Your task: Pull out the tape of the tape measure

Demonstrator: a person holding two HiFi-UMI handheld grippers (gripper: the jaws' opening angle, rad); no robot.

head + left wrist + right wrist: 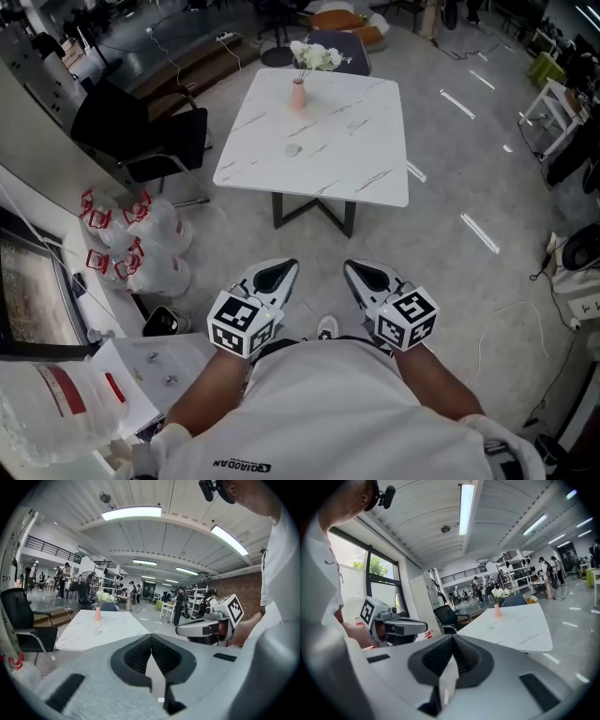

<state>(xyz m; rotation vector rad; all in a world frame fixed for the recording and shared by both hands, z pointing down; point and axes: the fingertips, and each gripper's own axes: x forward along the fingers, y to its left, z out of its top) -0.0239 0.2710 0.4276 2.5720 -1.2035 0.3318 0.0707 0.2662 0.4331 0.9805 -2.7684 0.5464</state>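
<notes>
The person is holding both grippers close in front of the body, side by side and apart, pointing toward a white marble-patterned table that is standing well ahead on the grey floor. The left gripper is showing its jaws pressed fully together with nothing between them, and the right gripper is closed and empty in the same way. A pink vase of white flowers is standing upright near the table's far edge. A small grey object is lying on the tabletop just in front of the vase; it is too small to tell whether it is the tape measure. A black chair is standing left of the table.
</notes>
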